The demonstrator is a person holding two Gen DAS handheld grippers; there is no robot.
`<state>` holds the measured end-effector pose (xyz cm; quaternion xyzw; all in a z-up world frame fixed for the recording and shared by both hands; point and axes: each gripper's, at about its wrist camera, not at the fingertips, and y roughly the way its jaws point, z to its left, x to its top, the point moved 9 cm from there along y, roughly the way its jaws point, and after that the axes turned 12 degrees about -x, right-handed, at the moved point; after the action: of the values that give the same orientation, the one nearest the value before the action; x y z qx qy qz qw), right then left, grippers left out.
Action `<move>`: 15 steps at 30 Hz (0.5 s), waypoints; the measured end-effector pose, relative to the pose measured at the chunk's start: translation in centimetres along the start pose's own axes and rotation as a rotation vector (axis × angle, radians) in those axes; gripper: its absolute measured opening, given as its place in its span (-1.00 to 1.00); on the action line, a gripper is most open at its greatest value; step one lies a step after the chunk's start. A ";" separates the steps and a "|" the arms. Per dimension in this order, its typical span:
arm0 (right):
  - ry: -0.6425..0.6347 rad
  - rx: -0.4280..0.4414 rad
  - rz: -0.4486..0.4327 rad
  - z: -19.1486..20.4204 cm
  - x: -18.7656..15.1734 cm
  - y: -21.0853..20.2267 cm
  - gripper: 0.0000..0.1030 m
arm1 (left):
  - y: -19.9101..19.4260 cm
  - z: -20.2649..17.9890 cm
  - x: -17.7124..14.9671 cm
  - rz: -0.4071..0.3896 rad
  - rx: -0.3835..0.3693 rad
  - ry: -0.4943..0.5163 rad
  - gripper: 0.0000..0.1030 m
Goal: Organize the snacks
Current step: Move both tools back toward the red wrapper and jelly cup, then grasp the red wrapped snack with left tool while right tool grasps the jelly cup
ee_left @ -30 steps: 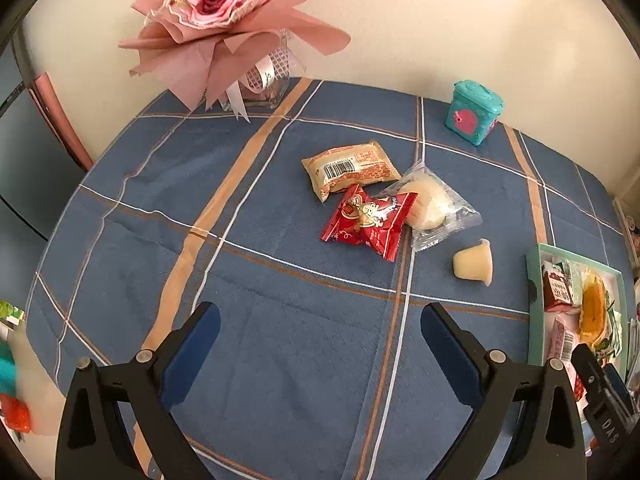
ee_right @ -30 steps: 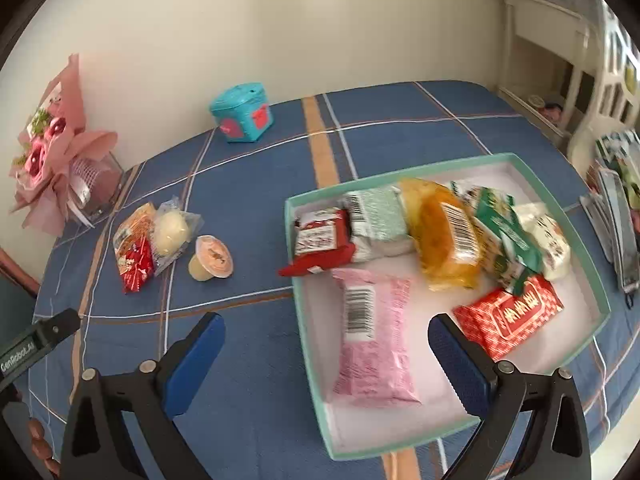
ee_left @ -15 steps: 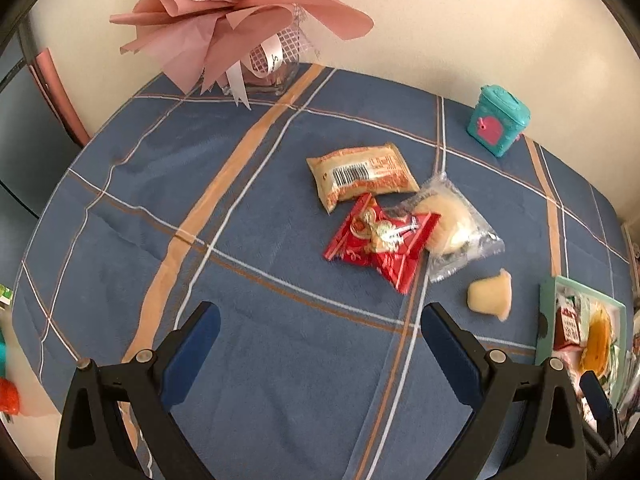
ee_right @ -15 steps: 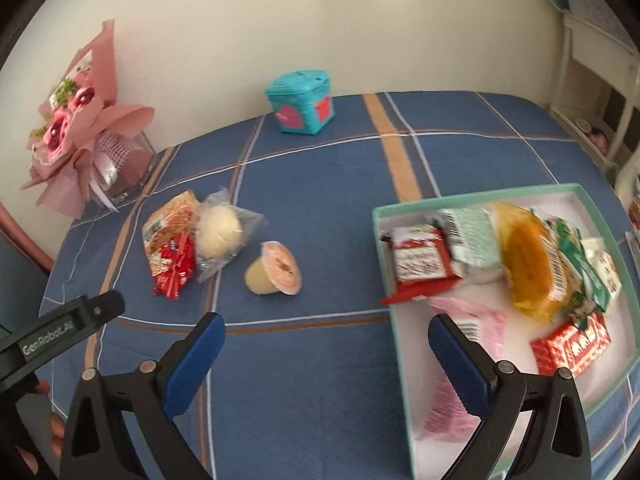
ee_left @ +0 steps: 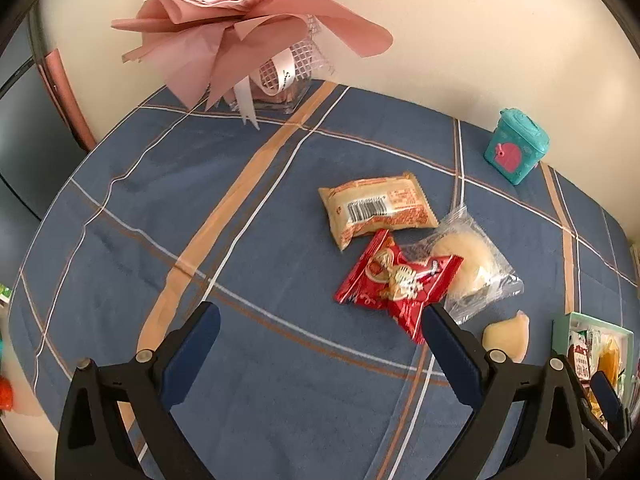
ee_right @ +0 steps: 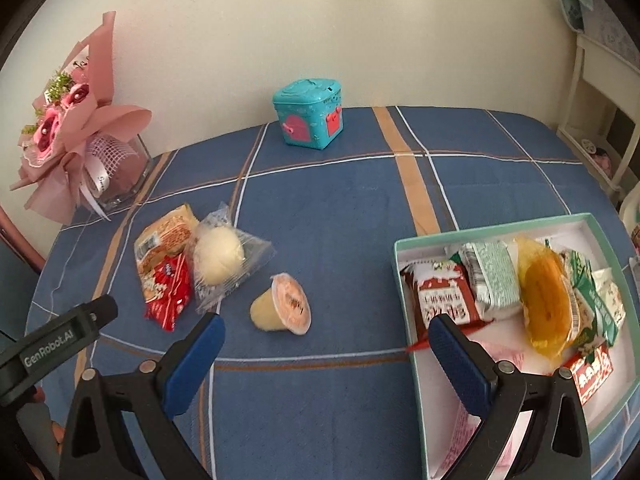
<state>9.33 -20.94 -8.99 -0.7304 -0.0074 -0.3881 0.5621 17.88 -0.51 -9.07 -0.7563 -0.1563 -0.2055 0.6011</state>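
Both grippers hover with jaws spread wide, the right gripper (ee_right: pixel 326 354) lined up on the tipped jelly cup (ee_right: pixel 282 305) because it lies loose nearest the half-filled tray (ee_right: pixel 404 246), the left gripper (ee_left: pixel 320 338) facing the red packet (ee_left: pixel 396 280).

Pink bouquet (ee_left: pixel 248 12) in a glass vase (ee_right: pixel 120 176) at the far left corner of the blue plaid tablecloth (ee_left: pixel 200 208). Teal box (ee_right: pixel 310 118) with pink doors by the wall. White shelf (ee_right: pixel 600 92) at right.
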 end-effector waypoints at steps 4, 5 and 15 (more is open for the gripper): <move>0.000 0.035 0.026 0.2 0.4 0.9 1.00 | 0.6 -0.2 0.8 -0.019 -0.035 -0.015 0.96; -0.001 0.035 0.029 0.2 0.5 1.1 1.00 | 0.8 -0.3 1.0 -0.018 -0.049 -0.018 0.96; -0.067 0.034 0.050 2.3 0.6 4.0 1.00 | 3.8 -1.3 2.4 0.030 -0.124 0.001 0.95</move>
<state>12.83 -20.82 -12.03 -0.7332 -0.0144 -0.3491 0.5833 21.61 -2.70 -10.87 -0.7943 -0.1317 -0.2063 0.5560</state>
